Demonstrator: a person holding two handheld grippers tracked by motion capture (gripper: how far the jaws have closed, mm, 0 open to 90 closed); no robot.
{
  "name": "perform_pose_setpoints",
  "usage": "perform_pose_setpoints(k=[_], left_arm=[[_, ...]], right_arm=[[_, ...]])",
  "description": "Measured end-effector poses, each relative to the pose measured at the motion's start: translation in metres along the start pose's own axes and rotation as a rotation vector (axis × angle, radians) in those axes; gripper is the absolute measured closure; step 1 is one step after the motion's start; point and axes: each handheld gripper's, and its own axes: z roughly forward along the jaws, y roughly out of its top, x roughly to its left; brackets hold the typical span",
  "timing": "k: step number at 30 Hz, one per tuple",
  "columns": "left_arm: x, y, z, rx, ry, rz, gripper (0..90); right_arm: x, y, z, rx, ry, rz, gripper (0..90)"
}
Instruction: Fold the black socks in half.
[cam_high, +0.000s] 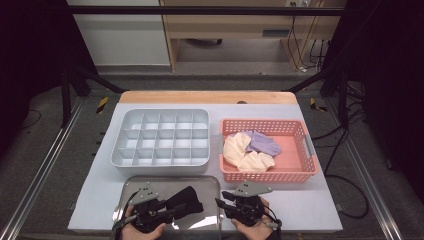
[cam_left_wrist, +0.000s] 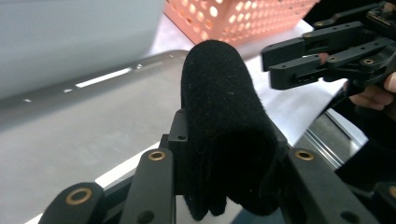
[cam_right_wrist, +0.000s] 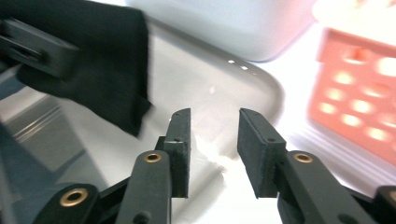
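Note:
A folded black sock (cam_left_wrist: 224, 121) sits between the jaws of my left gripper (cam_left_wrist: 229, 144), which is shut on it. In the high view that gripper (cam_high: 172, 207) holds the sock (cam_high: 187, 199) just above the shiny metal tray (cam_high: 170, 179) at the table's front. My right gripper (cam_right_wrist: 215, 121) stands open with nothing between its jaws, over the tray's right part (cam_right_wrist: 210, 79). It lies to the right of the sock (cam_right_wrist: 107, 60), with its jaws pointing left toward it (cam_high: 220, 201). From the left gripper view, the right gripper (cam_left_wrist: 271, 65) hangs close beside the sock's tip.
A grey compartment organizer (cam_high: 165, 111) stands behind the tray. To its right is a pink basket (cam_high: 270, 122) that holds cream socks (cam_high: 240, 150) and a purple sock (cam_high: 262, 142). A pale sheet (cam_high: 310, 200) covers the table.

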Motion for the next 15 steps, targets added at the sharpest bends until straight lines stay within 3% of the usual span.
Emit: perform_pose_setpoints(k=[7, 15], left_arm=[[0.005, 0.006, -0.007, -0.007, 0.038, 0.026, 64.9], [0.014, 0.015, -0.017, -0.019, 0.058, 0.025, 64.8]], right_arm=[[-0.02, -0.004, -0.018, -0.01, -0.089, 0.029, 57.2], [-0.041, -0.015, -0.038, -0.016, -0.203, 0.062, 50.2]])
